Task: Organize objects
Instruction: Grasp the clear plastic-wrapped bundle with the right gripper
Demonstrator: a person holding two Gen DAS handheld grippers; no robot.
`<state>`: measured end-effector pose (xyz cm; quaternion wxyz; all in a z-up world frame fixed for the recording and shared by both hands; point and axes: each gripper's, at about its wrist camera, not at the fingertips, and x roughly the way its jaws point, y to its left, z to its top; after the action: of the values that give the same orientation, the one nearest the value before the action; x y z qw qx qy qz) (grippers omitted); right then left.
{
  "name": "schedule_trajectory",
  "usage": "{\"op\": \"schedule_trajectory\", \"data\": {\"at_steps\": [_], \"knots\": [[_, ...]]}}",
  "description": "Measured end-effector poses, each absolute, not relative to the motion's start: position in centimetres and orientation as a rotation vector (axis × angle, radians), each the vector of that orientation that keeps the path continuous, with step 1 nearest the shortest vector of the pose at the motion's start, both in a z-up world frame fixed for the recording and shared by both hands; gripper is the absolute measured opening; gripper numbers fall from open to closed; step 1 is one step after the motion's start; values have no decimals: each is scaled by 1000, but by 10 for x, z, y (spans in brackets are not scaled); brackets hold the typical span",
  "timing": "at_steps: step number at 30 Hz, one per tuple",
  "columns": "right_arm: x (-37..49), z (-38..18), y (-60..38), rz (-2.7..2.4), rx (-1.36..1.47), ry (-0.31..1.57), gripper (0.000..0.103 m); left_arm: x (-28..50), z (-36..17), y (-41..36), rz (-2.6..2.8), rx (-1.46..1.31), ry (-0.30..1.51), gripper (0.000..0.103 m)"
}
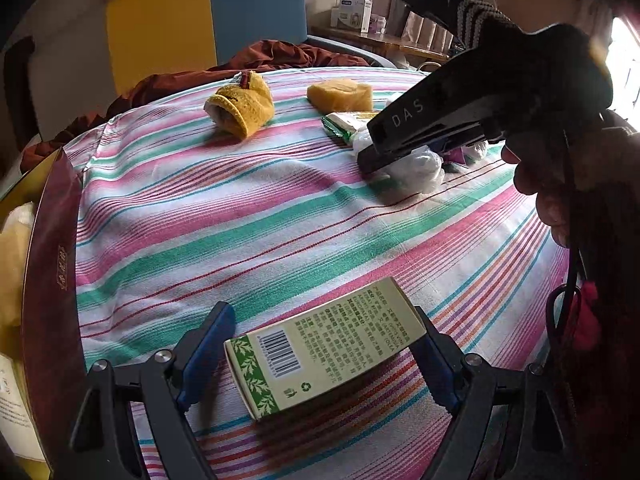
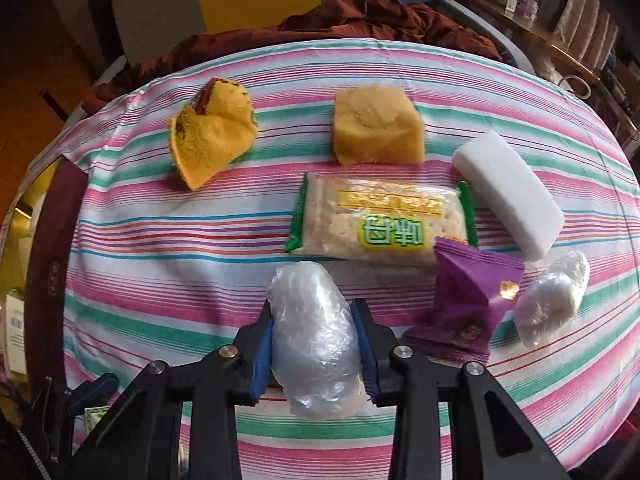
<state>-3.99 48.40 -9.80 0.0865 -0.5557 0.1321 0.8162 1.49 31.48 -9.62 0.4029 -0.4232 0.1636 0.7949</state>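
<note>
On the striped tablecloth [image 1: 240, 216], my left gripper [image 1: 322, 312] is shut on a pale green box [image 1: 332, 344] with a barcode, and its blue pads meet the box's two ends. The box sits tilted, casting a shadow on the cloth beneath. My right gripper [image 2: 312, 308] points steeply down and is shut on a clear plastic-wrapped bundle [image 2: 316, 344], pads pressed on both sides. From the left wrist view the right gripper [image 1: 370, 164] shows at the far right, over that bundle [image 1: 420, 168].
Beyond the bundle lie a cracker packet [image 2: 380, 216], a purple sachet [image 2: 468, 300], a white foam block [image 2: 508, 196], a second wrapped bundle [image 2: 552, 300], a yellow sponge [image 2: 376, 128] and a yellow cloth [image 2: 212, 132]. A maroon box [image 1: 52, 280] stands at the left edge.
</note>
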Motion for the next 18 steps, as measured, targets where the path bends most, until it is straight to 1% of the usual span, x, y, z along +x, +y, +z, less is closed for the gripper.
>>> {"op": "schedule_trajectory", "data": {"at_steps": [2,3,4,6,9,13,18], "knots": [[-41,-100,479,2446,-1680,370,36,15,-95,313,2020,-1067,411,81],[-41,-101,477,2445,-1686,347,36,14,-94,312,2027,-1069,406,77],[-41,-101,477,2446,-1688,342,36,12,-94,309,2029,-1071,394,76],[-40,-102,479,2446,-1687,357,36,11,-93,306,2021,-1072,367,76],[-40,-103,477,2444,-1687,325,36,13,-91,304,2020,-1068,378,75],[-37,-99,470,2504,-1685,318,36,10,-85,295,2015,-1100,309,75],[-36,-102,457,2541,-1729,235,36,12,-66,279,2062,-1081,281,75]]}}
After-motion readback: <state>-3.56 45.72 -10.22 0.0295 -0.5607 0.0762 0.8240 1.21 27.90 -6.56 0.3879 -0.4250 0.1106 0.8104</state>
